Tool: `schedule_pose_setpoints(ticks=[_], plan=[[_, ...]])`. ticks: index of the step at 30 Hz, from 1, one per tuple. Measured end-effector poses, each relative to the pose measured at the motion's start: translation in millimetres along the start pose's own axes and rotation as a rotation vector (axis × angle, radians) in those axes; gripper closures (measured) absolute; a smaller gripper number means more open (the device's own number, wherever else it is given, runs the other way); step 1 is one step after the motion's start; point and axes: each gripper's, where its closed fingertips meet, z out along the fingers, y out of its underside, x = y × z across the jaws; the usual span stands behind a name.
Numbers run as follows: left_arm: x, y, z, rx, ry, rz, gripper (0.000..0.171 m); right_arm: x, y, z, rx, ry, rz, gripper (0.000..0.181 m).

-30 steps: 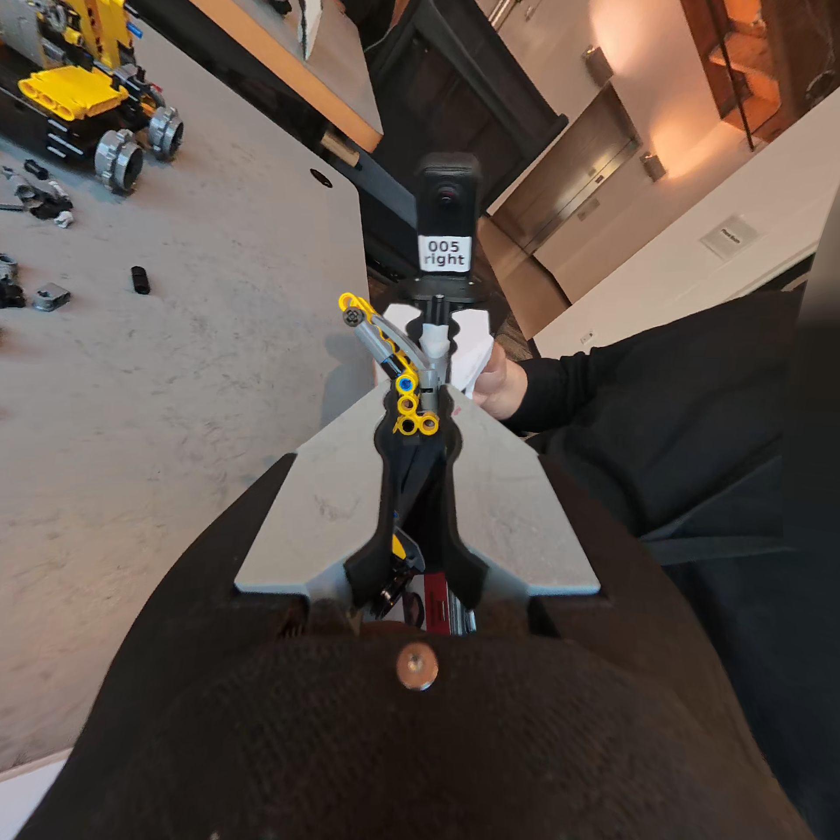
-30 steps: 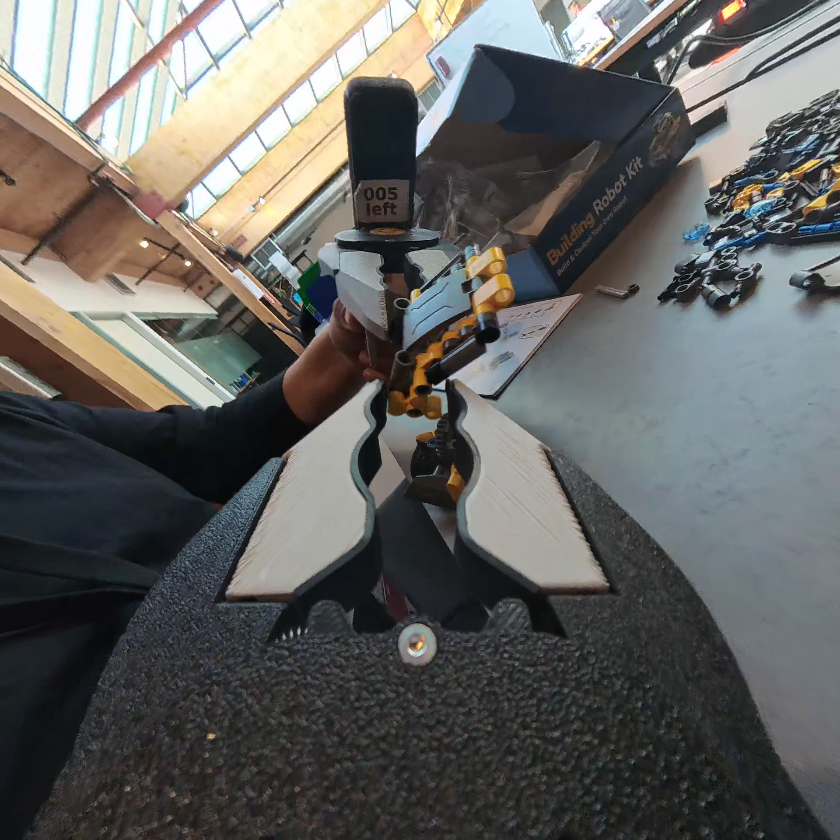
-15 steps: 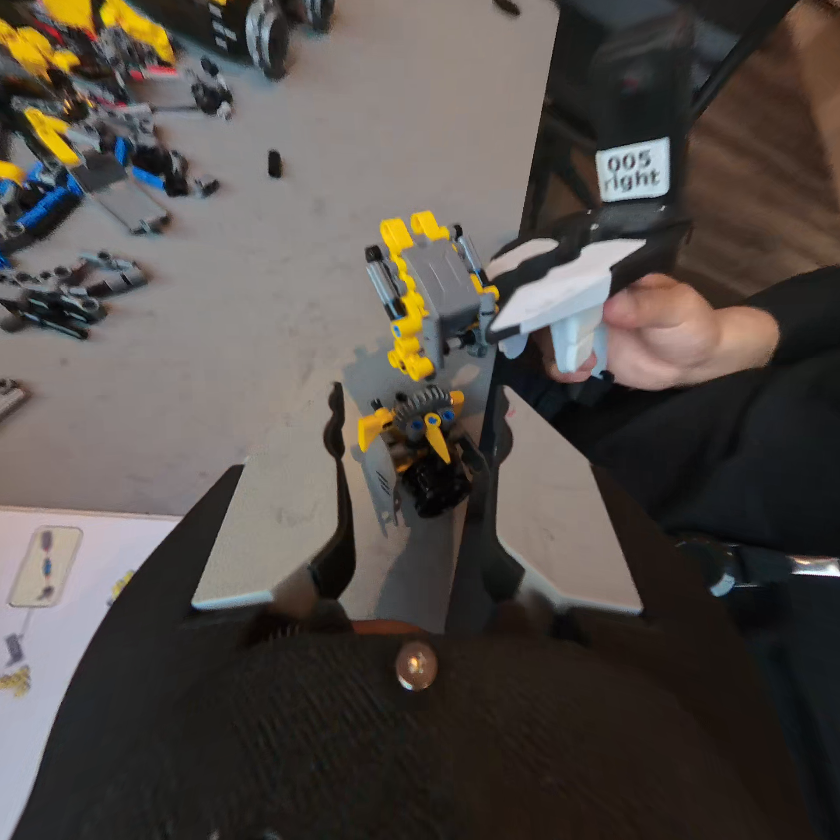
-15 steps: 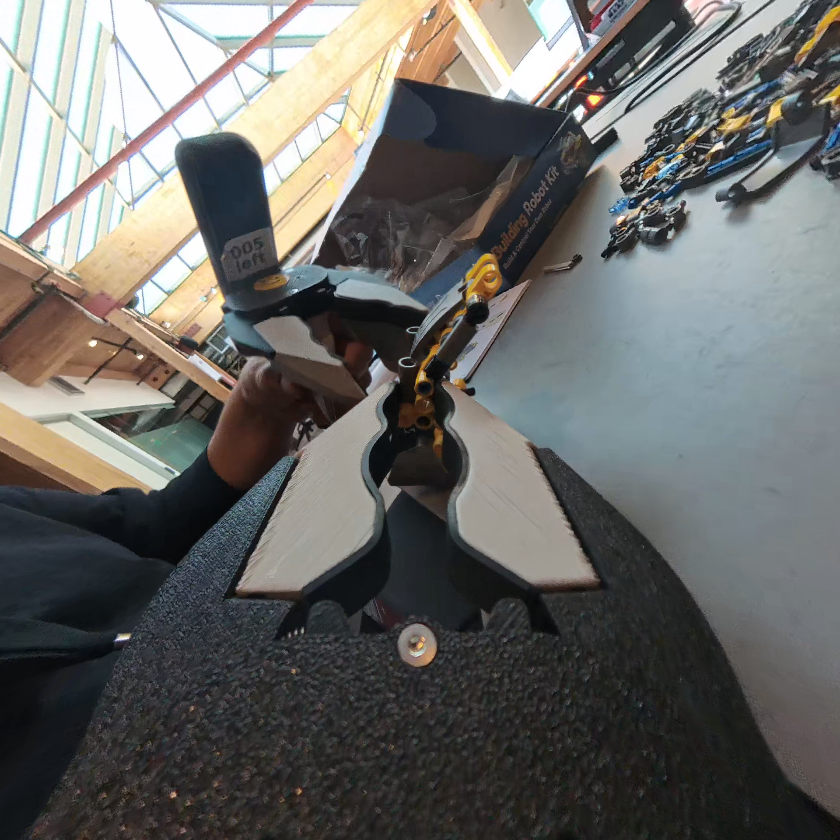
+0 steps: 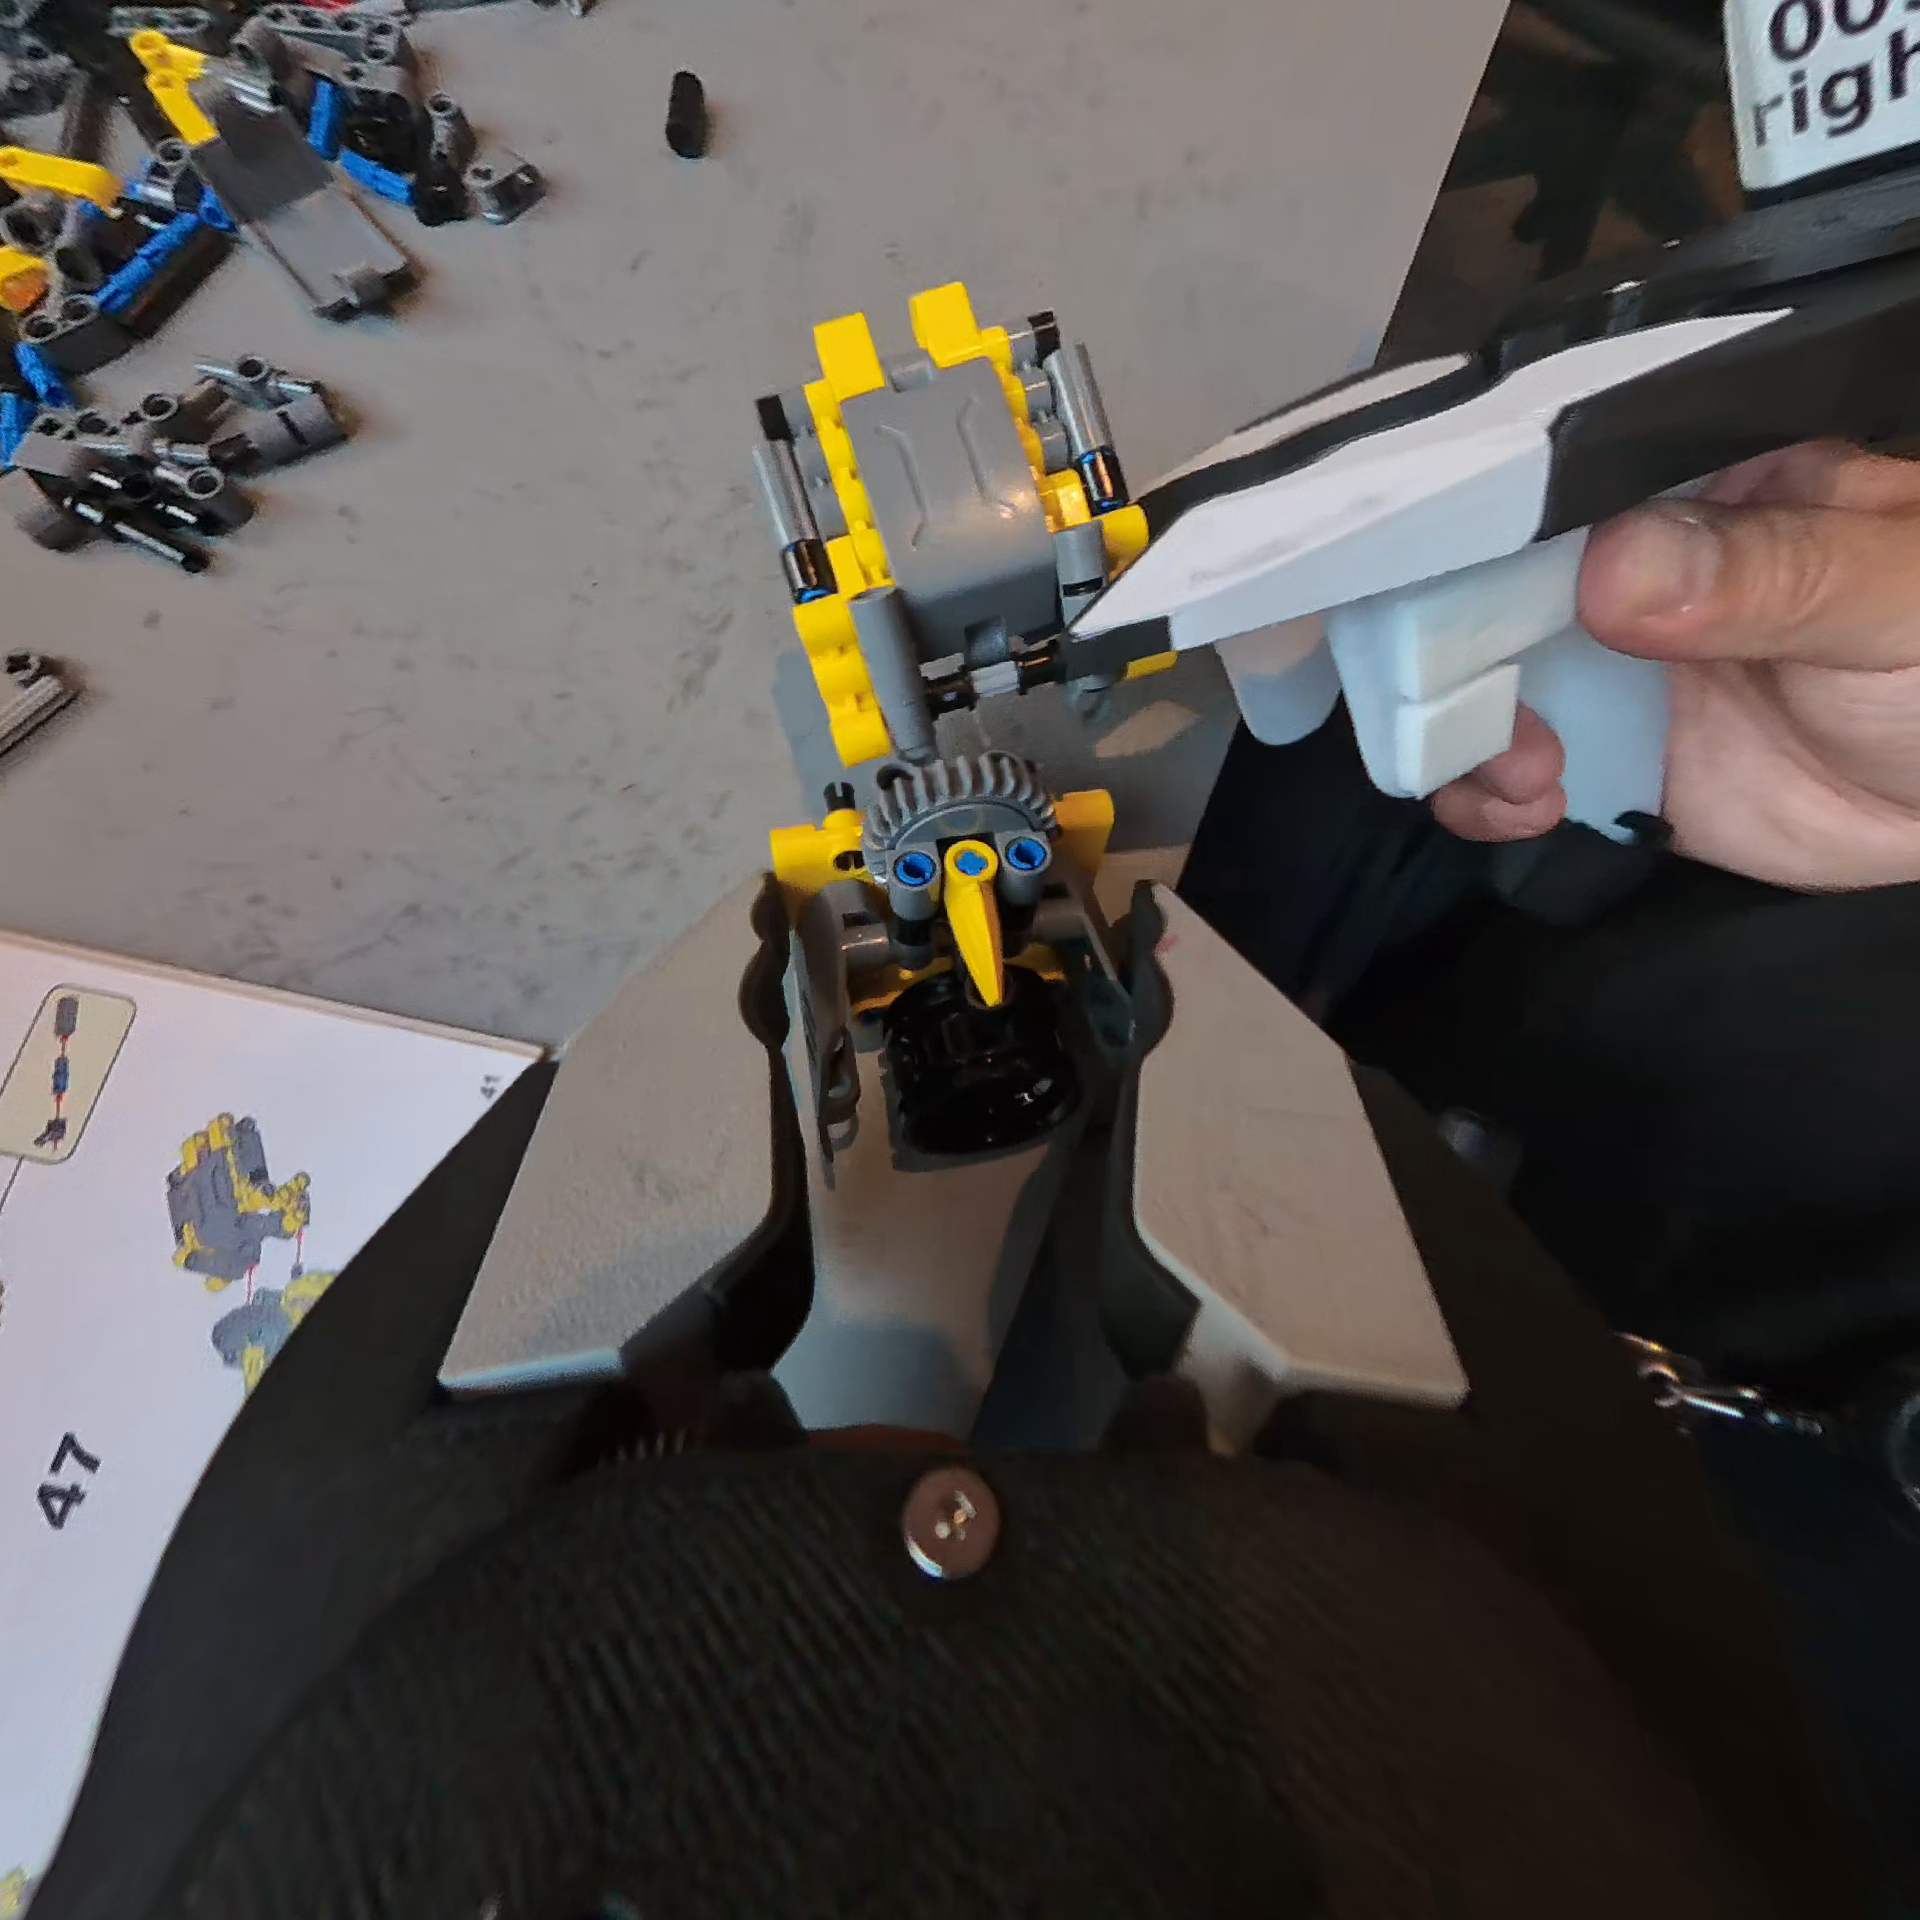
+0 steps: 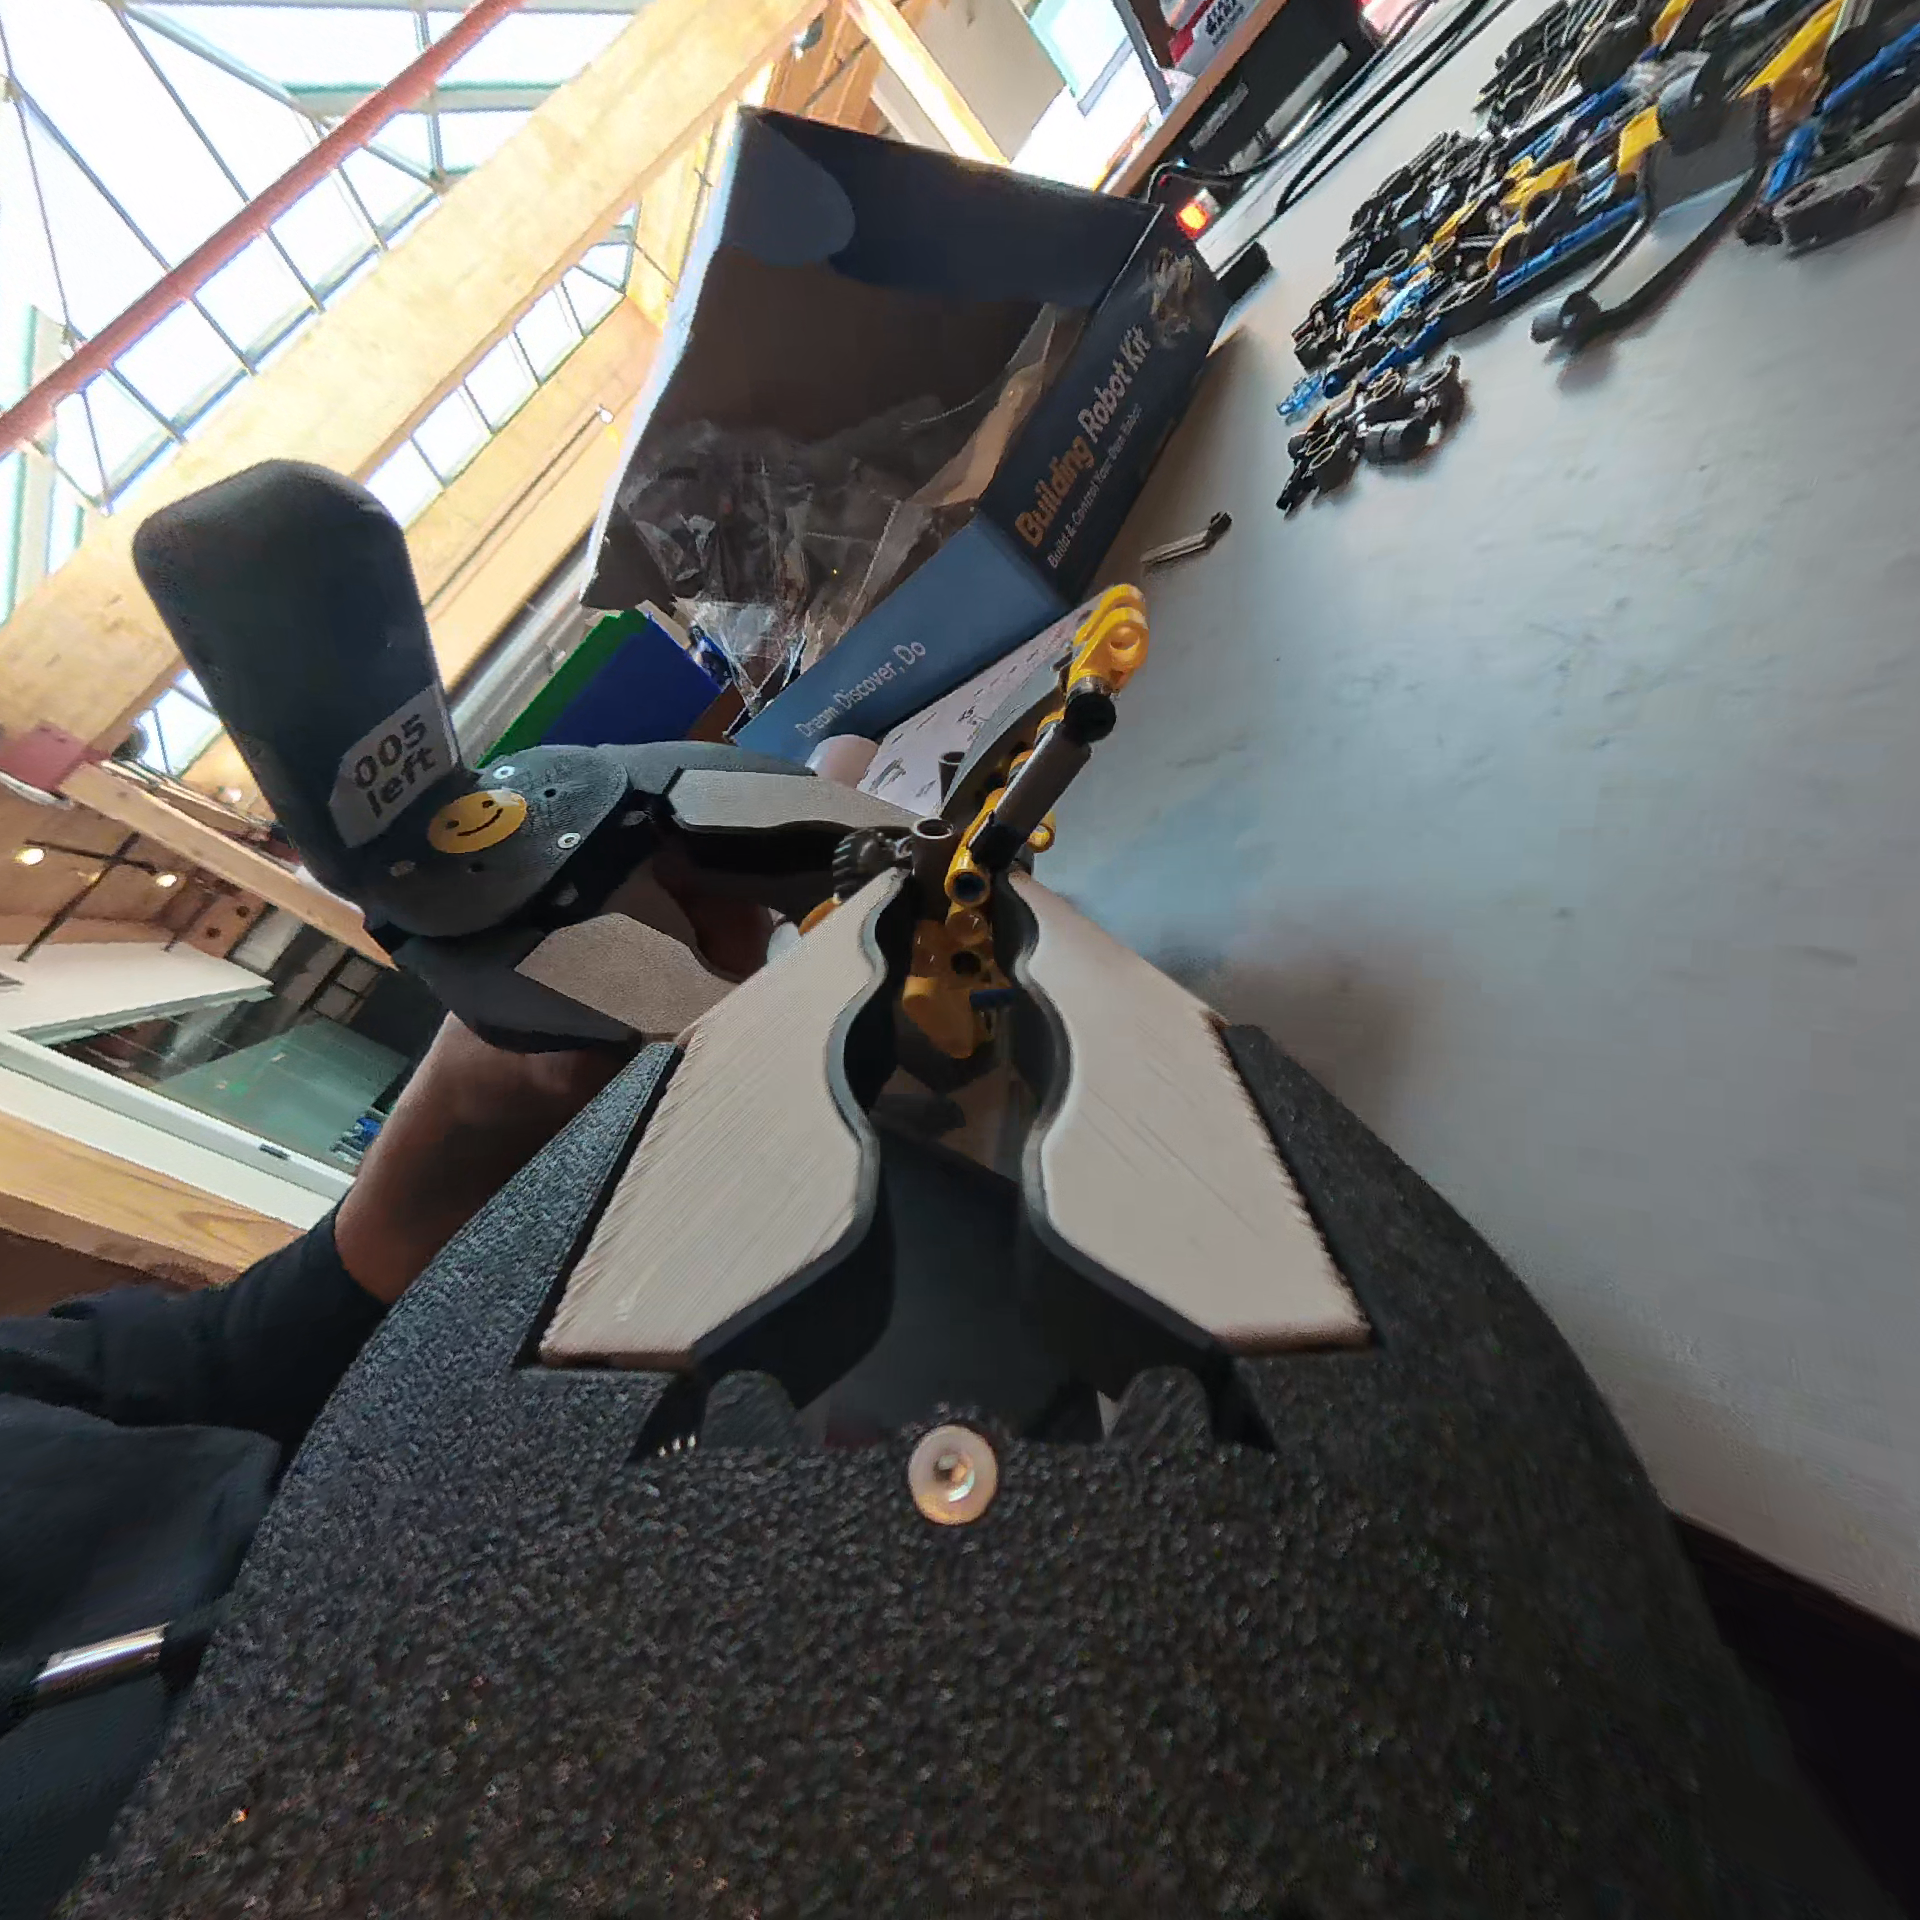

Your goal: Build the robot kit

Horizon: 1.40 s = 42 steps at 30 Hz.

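Both grippers have tilted down over the grey table: left gripper clamps a gear module, right gripper grips a yellow-grey assembly; loose parts, booklet and box nearby.

I'm looking at a workshop or maker space: grey worktable carrying loose building-kit parts, an open instruction booklet and a kit box; timber beams and skylights showing overhead.
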Motion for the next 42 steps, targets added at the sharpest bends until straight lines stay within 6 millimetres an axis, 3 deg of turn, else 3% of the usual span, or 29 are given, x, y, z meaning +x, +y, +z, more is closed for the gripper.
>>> schedule_pose_setpoints(ticks=[9,15,42], plan=[[4,-1,-2,0.133,-0.005,-0.127,0.109,-3,10,7,0.006,0.001,0.032,0.168],[8,-1,-6,0.198,-0.037,-0.120,0.114,-3,12,9,0.011,0.023,-0.003,0.168],[1,-5,-7,0.248,-0.123,-0.125,0.114,-4,13,11,-0.014,-0.013,0.060,0.169]])
